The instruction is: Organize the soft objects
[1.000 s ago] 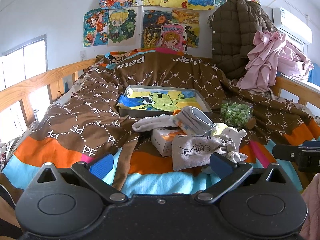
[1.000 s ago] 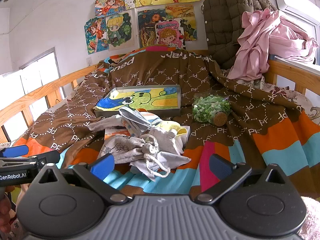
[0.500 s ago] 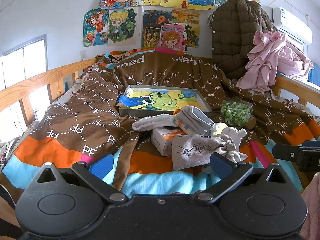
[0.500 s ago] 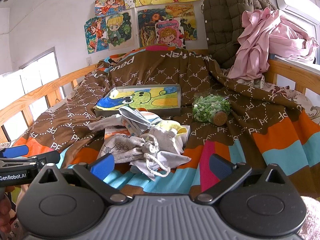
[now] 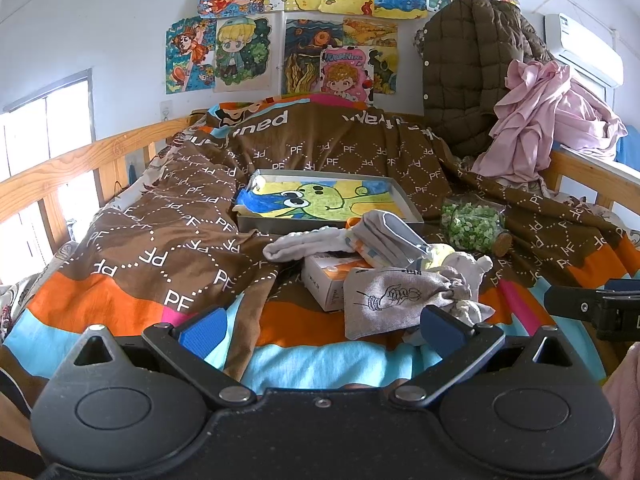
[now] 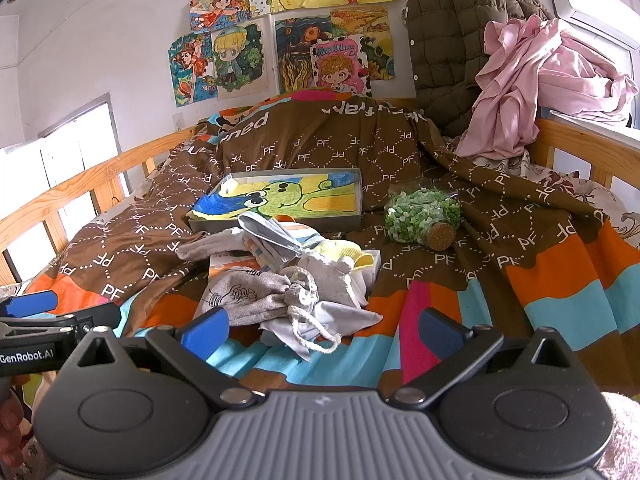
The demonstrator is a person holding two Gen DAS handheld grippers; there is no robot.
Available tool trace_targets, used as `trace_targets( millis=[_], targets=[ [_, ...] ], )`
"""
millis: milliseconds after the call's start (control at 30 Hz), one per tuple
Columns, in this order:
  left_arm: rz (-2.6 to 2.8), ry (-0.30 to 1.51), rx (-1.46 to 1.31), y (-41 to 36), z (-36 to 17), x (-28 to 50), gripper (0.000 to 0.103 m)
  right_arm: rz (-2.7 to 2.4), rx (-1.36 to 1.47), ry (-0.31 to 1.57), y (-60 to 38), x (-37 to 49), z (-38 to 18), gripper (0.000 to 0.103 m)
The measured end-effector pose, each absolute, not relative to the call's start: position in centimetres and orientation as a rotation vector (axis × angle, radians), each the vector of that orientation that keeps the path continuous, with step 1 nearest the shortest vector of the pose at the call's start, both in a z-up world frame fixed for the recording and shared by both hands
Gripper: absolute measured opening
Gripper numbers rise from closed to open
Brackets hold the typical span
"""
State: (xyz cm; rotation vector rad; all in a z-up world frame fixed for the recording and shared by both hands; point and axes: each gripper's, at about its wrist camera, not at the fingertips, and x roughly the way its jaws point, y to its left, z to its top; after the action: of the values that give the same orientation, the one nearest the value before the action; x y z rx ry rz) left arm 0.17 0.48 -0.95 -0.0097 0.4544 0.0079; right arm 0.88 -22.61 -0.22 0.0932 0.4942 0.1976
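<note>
Low over a bed, both the left gripper [image 5: 320, 330] and right gripper [image 6: 322, 330] hold their fingers apart, empty; a grey drawstring pouch [image 6: 256, 294] heads a pile of soft cloths just ahead

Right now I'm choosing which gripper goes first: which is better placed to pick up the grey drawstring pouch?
Probably the right gripper: the grey drawstring pouch lies between its open fingers. In the left gripper's view, the pouch sits off-centre toward its right finger. Both are open and empty.
</note>
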Motion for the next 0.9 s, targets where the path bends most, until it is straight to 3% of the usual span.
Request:
trace_targets(
  millis=[900],
  targets=[
    [-0.059, 0.524, -0.094, 1.7, -2.0, 1.3, 0.102, 0.240, 0.174, 0.589, -23.3, 2.6, -0.7, 0.103]
  ],
)
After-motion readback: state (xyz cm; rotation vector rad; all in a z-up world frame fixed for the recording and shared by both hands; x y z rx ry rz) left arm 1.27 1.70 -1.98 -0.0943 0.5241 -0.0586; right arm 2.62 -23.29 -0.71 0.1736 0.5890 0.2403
